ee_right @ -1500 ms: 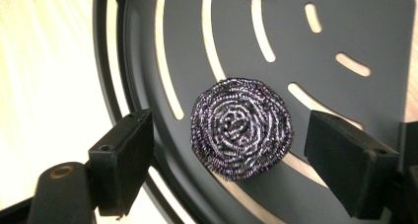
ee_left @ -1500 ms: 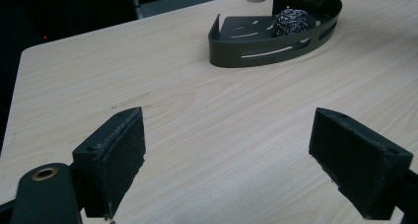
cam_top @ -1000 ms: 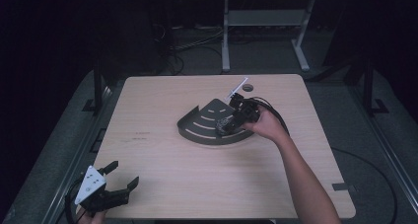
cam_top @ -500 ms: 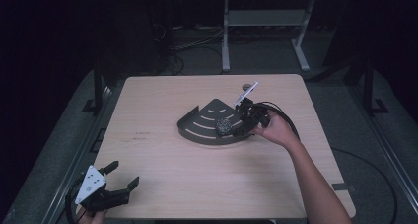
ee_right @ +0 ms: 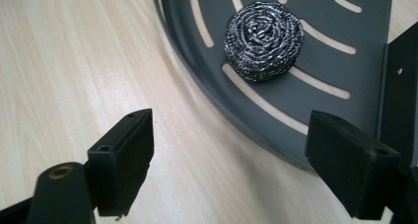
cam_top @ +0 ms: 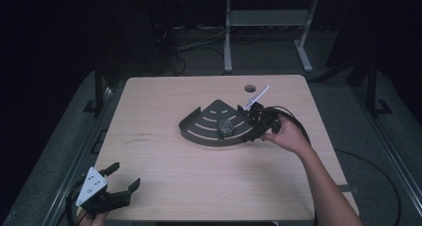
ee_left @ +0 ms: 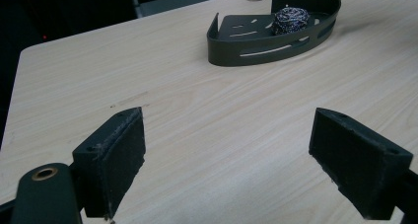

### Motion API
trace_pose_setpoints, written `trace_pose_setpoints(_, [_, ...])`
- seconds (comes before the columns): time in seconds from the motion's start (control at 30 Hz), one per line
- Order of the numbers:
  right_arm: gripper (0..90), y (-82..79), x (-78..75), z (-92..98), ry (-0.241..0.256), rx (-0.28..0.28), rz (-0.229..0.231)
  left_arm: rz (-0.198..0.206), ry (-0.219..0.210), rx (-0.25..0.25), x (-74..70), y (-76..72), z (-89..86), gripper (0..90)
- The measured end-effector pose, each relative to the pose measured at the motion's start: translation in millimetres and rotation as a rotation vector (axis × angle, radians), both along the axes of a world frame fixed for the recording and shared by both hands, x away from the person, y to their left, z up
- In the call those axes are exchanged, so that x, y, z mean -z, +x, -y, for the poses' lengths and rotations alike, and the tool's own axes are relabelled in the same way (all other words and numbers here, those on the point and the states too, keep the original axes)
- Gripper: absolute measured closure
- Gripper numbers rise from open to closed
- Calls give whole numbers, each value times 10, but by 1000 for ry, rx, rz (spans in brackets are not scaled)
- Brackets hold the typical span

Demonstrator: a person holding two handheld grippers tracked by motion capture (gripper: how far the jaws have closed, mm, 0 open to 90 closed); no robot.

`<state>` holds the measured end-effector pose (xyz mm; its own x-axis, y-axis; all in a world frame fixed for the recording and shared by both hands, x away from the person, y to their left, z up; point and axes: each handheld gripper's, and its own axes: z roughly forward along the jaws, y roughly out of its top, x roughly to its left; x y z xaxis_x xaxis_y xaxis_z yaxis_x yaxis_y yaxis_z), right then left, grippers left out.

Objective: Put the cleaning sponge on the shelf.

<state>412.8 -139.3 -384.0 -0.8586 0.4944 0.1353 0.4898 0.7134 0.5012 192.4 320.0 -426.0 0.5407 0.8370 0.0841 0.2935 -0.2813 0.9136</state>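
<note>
Table (cam_top: 164, 186) looks like pale wood-grain laminate, smooth. Tray (ee_right: 315, 93) is matt grey metal w/ slots, scourer (ee_right: 264, 40) is shiny coiled steel wool

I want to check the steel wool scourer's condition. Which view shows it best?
The right gripper view: the scourer lies close up in the grey tray, its coiled strands sharp. The left gripper view shows it small and far off; the high view shows a dark speckled blob.
</note>
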Motion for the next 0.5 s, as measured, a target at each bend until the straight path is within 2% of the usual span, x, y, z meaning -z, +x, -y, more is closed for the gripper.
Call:
trace_pose_setpoints(0.17, [184, -85, -1, 42, -2, -6, 5, -1, 6, 4, -1, -3, 5, 133])
trace_pose_setpoints(0.3, [182, -131, 16, 78, -28, -8, 6, -1, 9, 6, 1, 0, 7, 132])
trace_pose_setpoints(0.5, [182, -213, 53, 144, -17, -6, 7, -2, 6, 4, 2, -1, 3, 132])
